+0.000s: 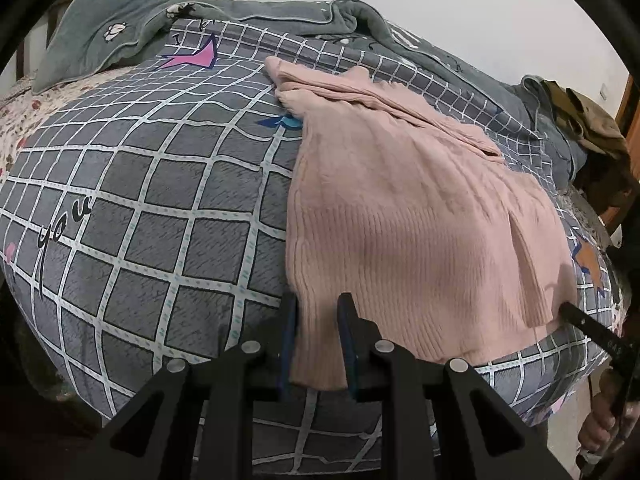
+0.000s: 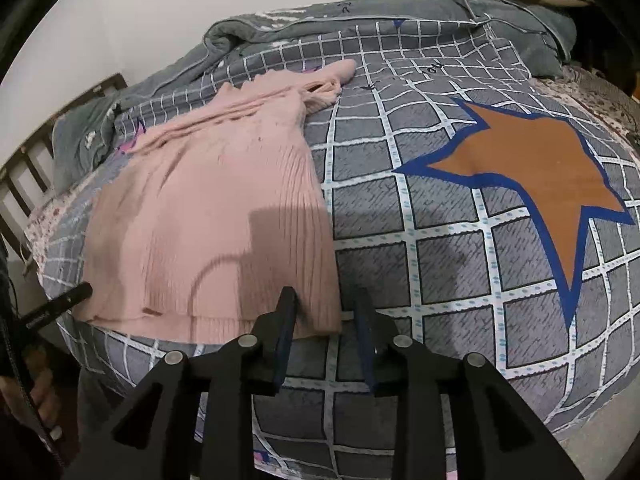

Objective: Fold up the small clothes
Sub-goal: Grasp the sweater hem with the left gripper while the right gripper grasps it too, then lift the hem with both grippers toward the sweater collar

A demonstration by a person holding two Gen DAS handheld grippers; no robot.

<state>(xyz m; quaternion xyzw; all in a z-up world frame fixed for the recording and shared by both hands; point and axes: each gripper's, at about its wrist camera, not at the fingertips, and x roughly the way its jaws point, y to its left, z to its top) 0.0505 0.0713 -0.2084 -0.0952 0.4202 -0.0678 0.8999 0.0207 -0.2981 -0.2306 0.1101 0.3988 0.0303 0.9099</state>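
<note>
Pink ribbed sweater (image 1: 420,208) spread flat on the grey checked quilt (image 1: 140,200) of the bed, hem toward both tools, collar and folded sleeves at the far end. Near hem corner pinched between the fingers of the left tool (image 1: 316,316), jaws narrowed onto the knit, fabric hanging down between the pads. Opposite hem corner lying in the gap of the right tool (image 2: 326,304), just inside its left finger; jaws partly apart, pads apparently not pressing the cloth, though contact hard to judge through the fisheye edge. Shadow of the tool cast across the sweater ahead of it. Orange star print (image 2: 532,176) with blue outline on the quilt, ahead and right of the right tool. Grey blanket (image 1: 120,28) bunched along the far side, against the white wall.
</note>
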